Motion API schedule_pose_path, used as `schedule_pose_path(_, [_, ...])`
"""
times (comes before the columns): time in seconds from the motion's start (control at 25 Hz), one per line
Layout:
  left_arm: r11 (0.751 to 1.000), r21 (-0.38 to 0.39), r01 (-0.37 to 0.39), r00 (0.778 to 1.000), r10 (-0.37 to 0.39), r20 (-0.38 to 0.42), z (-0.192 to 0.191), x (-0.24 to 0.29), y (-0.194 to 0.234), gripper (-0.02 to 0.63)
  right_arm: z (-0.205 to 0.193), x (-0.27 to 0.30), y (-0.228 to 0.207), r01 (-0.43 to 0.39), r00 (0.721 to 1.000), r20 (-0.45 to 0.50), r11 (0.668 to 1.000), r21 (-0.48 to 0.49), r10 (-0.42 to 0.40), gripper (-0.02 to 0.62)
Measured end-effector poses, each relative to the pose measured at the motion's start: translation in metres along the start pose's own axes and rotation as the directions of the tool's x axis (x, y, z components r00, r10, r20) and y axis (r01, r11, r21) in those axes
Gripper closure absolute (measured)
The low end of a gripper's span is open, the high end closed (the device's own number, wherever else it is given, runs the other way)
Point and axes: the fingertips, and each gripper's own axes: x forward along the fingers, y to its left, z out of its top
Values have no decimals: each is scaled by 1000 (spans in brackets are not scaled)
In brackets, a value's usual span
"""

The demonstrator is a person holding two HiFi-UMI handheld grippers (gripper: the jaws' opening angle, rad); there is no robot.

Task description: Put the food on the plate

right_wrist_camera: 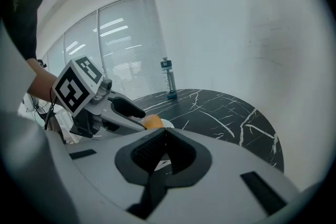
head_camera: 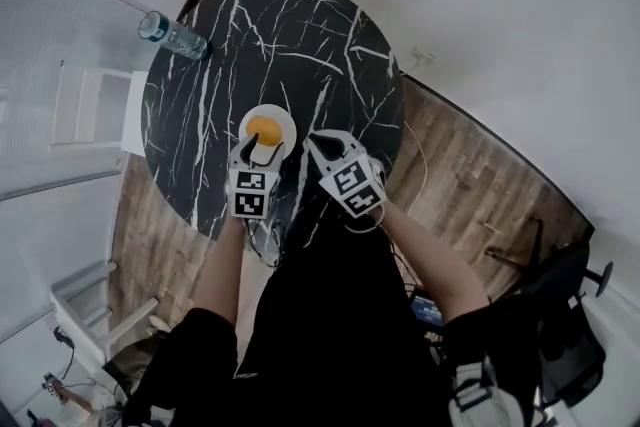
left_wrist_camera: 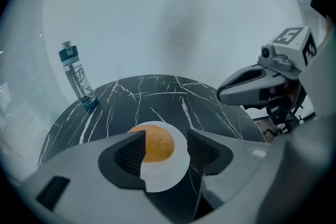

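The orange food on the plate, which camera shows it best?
The left gripper view: the food sits large and close on the white plate, framed by open jaws. The head view shows it small, from above. The right gripper view shows only a bit past the left gripper.

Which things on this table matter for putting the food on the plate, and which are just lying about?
Part of the job:
- orange round food, already on the plate
- white plate

Just lying about:
- water bottle, upright near the edge of the table
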Motion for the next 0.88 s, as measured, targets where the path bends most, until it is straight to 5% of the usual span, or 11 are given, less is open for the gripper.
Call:
schedule_pose_path(0.24, [997, -56, -49, 995, 53, 80, 5, -39, 3, 365, 25, 0, 26, 3, 998, 58, 1000, 8, -4, 598])
schedule_pose_path(0.36, [983, -168, -80, 985, 104, 137, 8, -65, 10, 376, 39, -4, 42, 4, 996, 90, 1000, -11, -3, 598])
schedule_pose_path(0.52, [944, -305, -129, 961, 195, 198, 4, -110, 20, 488, 58, -17, 69, -18, 991, 129, 1000, -26, 21, 598])
schedule_pose_path(0.88, [900, -386, -200, 904, 321, 281, -13, -187, 10, 576, 86, -59, 123, -2, 980, 196, 989, -146, 31, 598])
